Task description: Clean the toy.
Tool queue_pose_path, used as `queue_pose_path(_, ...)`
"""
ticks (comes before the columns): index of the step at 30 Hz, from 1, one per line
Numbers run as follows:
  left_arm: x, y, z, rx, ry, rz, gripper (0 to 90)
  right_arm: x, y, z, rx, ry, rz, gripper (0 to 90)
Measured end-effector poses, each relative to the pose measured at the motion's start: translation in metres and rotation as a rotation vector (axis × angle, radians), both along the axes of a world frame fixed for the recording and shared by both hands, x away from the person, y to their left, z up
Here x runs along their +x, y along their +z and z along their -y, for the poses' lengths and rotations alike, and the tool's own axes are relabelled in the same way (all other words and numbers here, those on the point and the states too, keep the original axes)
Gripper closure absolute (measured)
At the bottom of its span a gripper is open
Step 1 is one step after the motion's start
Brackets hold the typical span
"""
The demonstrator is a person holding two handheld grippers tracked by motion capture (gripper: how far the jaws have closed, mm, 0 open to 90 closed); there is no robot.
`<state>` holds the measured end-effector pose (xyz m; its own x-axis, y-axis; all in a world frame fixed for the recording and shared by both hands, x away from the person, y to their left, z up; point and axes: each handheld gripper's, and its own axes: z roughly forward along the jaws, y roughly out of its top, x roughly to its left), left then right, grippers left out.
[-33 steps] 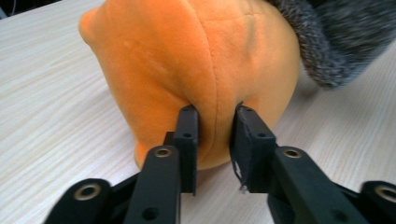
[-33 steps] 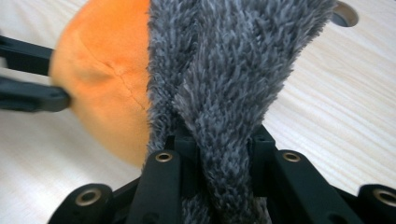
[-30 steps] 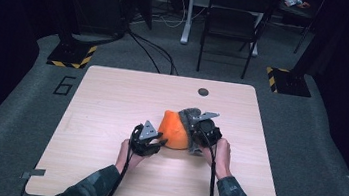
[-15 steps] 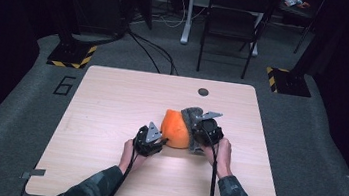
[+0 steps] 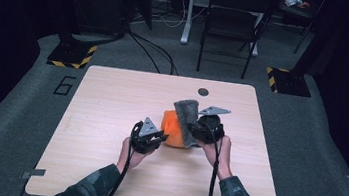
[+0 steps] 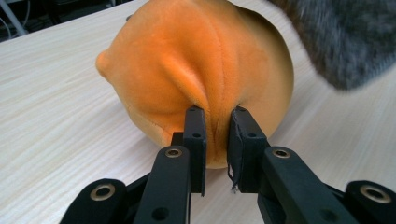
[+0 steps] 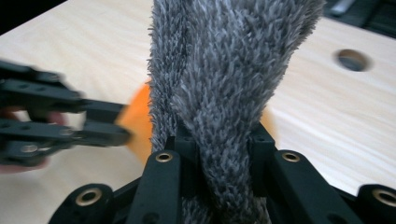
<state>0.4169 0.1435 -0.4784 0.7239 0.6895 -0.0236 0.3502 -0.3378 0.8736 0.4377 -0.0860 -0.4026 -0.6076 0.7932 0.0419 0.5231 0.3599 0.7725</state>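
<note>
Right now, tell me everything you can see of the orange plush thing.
The orange plush thing is a rounded, soft, velvety lump with stitched seams and a small nub at one side. It lies on the wooden table. The left gripper pinches a fold of it; the grey fuzzy fabric hangs at its far side.

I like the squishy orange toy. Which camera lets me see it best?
The left gripper view: the orange plush toy is close and sharp there, pinched by the left gripper. The high view shows it small, partly behind the grey fuzzy cloth. The right gripper view shows an orange sliver.
</note>
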Motion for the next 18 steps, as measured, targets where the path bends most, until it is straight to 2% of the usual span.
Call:
queue_pose_path(1, -0.002, 0.001, 0.002, 0.005, -0.005, 0.004, 78.1, -0.002, -0.006, -0.013, -0.052, 0.028, 0.003, 72.0)
queue_pose_path(2, -0.002, 0.001, 0.002, 0.005, -0.005, 0.004, 78.0, -0.003, -0.01, -0.017, -0.067, 0.022, -0.005, 72.0)
queue_pose_path(3, -0.003, -0.001, 0.004, 0.022, -0.016, 0.009, 77.9, -0.001, -0.014, -0.019, -0.104, 0.017, 0.002, 72.0)
queue_pose_path(4, -0.003, -0.001, 0.004, 0.022, -0.016, 0.009, 77.9, -0.001, -0.014, -0.019, -0.104, 0.017, 0.002, 72.0)
queue_pose_path(5, -0.002, -0.003, 0.005, 0.024, -0.017, 0.009, 77.8, 0.002, -0.02, -0.017, -0.139, 0.005, 0.008, 71.9)
queue_pose_path(8, 0.0, -0.006, 0.004, 0.033, -0.023, 0.006, 77.4, 0.005, -0.023, -0.012, -0.137, -0.006, -0.007, 71.8)
queue_pose_path(9, 0.002, -0.007, 0.002, 0.033, -0.019, 0.005, 77.3, 0.008, -0.026, -0.008, -0.162, -0.026, -0.014, 71.7)
queue_pose_path(12, 0.002, -0.008, 0.001, 0.039, -0.022, 0.0, 76.8, 0.011, -0.03, -0.002, -0.166, -0.045, -0.036, 71.7)
queue_pose_path(13, 0.002, -0.008, 0.001, 0.04, -0.026, -0.003, 76.7, 0.014, -0.034, 0.003, -0.196, -0.061, -0.043, 71.8)
queue_pose_path(14, 0.002, -0.008, 0.001, 0.04, -0.026, -0.003, 76.6, 0.014, -0.034, 0.003, -0.196, -0.061, -0.043, 71.8)
queue_pose_path(17, 0.003, -0.01, 0.001, 0.035, -0.024, -0.009, 76.4, 0.021, -0.044, 0.014, -0.201, -0.108, -0.099, 71.7)
queue_pose_path(18, 0.004, -0.011, 0.0, 0.03, -0.021, -0.007, 76.3, 0.024, -0.047, 0.017, -0.211, -0.108, -0.106, 71.6)
